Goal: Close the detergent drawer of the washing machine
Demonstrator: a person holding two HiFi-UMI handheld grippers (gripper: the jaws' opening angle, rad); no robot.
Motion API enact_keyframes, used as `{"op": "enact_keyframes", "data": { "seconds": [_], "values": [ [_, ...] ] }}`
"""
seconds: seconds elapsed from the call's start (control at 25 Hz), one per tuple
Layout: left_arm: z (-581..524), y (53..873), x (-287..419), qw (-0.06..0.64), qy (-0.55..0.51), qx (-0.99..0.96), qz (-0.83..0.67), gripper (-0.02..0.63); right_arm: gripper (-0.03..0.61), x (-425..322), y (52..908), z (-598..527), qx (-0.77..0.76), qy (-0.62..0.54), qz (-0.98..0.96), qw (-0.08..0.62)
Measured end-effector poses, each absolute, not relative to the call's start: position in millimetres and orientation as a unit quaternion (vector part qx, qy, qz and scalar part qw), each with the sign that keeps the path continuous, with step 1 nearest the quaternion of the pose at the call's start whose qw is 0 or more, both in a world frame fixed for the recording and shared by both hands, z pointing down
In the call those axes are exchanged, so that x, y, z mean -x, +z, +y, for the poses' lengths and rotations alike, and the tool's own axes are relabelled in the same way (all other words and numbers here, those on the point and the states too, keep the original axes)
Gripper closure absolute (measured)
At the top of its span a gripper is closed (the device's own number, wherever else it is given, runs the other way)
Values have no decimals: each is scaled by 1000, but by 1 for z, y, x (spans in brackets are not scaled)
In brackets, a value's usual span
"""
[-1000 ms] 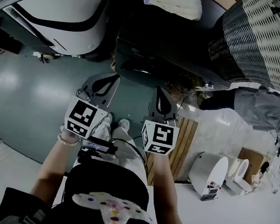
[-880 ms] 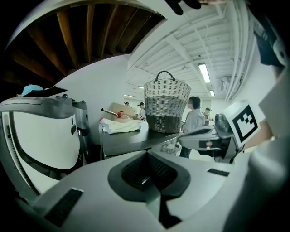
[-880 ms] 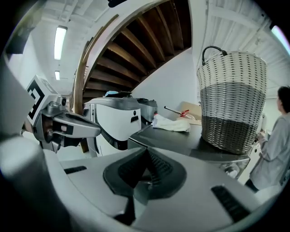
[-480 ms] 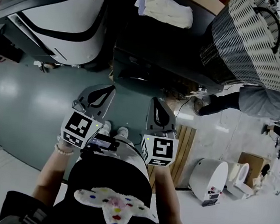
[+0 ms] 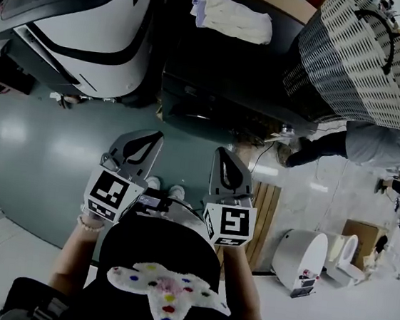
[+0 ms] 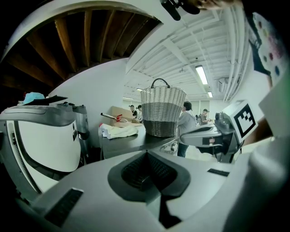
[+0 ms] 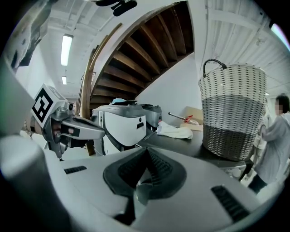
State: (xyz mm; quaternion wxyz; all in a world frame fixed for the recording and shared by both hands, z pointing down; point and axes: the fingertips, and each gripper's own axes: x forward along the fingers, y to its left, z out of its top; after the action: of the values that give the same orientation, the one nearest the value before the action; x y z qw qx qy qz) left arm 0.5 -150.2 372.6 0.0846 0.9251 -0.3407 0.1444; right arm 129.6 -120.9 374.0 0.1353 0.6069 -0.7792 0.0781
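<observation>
Both grippers hang side by side over the green floor [image 5: 30, 136], in front of my body. My left gripper [image 5: 138, 149] is shut and empty, and so is my right gripper [image 5: 224, 164]. Ahead stands a dark-topped unit [image 5: 223, 79] with a white cloth [image 5: 227, 12] and a wicker basket [image 5: 355, 58] on it. A white and black machine [image 5: 86, 28] stands to its left. I cannot make out any detergent drawer. The left gripper [image 6: 147, 154] points at the cloth [image 6: 118, 130] and basket [image 6: 162, 111]. The right gripper [image 7: 146, 152] points between the white machine [image 7: 122, 124] and the basket [image 7: 232, 113].
A person in grey [image 5: 377, 144] bends over at the right, behind the basket. A slatted wooden panel [image 5: 263, 206] and a white round device [image 5: 302, 257] lie on the pale floor to my right. My feet [image 5: 165, 186] stand between the grippers.
Both grippers have lifted a little together and stayed shut. In the head view they sit slightly lower, and more of the unit's top shows.
</observation>
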Motion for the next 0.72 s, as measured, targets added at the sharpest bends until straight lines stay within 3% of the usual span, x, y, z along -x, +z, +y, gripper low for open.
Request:
{"op": "enact_keyframes", "data": {
  "seconds": [0.72],
  "values": [
    [-156,373,1,87,145,-923,-344,603,575,-128,370,-123,-600,75,-784,137]
  ]
}}
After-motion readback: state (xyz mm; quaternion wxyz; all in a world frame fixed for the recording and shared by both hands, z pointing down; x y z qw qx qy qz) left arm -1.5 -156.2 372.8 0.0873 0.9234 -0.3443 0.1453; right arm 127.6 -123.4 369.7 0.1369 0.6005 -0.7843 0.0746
